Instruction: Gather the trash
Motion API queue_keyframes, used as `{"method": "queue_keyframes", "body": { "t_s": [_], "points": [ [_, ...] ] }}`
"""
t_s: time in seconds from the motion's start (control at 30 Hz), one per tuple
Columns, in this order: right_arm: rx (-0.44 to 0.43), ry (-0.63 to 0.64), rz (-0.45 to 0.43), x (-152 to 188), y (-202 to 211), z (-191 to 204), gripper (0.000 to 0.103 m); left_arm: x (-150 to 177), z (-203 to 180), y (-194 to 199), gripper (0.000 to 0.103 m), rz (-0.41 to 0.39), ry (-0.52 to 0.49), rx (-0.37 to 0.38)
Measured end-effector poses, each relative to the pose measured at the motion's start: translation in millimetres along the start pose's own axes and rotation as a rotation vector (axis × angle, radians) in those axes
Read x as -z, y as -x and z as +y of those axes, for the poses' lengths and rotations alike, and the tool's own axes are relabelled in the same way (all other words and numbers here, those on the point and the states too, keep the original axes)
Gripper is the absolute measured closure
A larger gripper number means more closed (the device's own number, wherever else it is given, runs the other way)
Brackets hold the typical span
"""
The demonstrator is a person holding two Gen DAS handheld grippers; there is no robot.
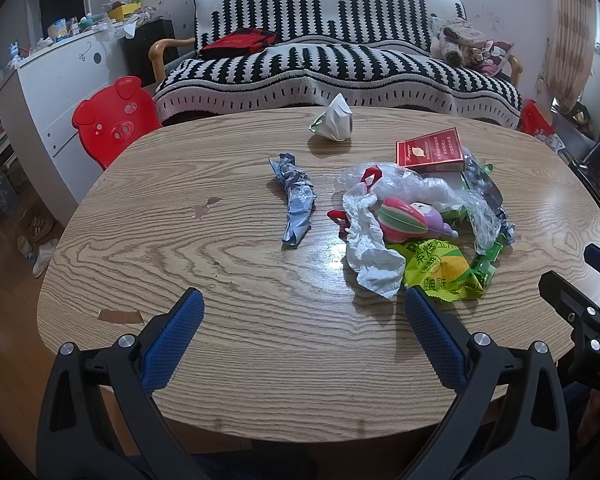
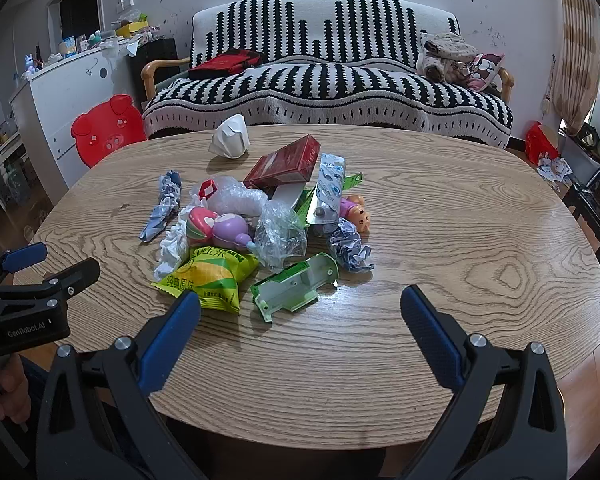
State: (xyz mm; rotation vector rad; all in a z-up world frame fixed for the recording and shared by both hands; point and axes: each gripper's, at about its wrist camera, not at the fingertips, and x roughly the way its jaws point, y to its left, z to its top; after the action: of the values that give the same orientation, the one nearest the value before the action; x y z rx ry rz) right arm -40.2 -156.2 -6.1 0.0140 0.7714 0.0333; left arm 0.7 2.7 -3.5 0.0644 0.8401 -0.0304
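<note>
A pile of trash lies on the wooden table (image 1: 228,352): a yellow-green snack bag (image 1: 444,272) (image 2: 212,276), a white tissue (image 1: 368,244), clear plastic (image 2: 280,236), a red cigarette box (image 1: 430,150) (image 2: 286,164), a green plastic piece (image 2: 296,286), a crumpled blue-grey wrapper (image 1: 296,204) (image 2: 162,206) and a white paper ball (image 1: 338,118) (image 2: 232,136). Toys (image 1: 408,218) lie among them. My left gripper (image 1: 304,312) is open and empty, near the snack bag. My right gripper (image 2: 300,312) is open and empty, just before the green piece.
A black-and-white sofa (image 1: 332,60) stands behind the table. A red pig-shaped chair (image 1: 112,120) and a white cabinet (image 1: 56,92) are at the left. The right gripper's body shows at the right edge of the left wrist view (image 1: 580,312).
</note>
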Motion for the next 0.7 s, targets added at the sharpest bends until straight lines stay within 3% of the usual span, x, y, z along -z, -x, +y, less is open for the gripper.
{"method": "queue_keyframes", "body": {
  "t_s": [0.53, 0.7],
  "points": [
    [-0.037, -0.011, 0.000, -1.9, 1.4, -2.7, 0.006, 3.9, -0.9, -2.7, 0.005, 0.009, 0.001, 0.002],
    [-0.033, -0.033, -0.002, -16.4, 2.2, -21.9, 0.006, -9.1, 6.4, -12.2, 0.005, 0.028, -0.020, -0.043]
  ]
}}
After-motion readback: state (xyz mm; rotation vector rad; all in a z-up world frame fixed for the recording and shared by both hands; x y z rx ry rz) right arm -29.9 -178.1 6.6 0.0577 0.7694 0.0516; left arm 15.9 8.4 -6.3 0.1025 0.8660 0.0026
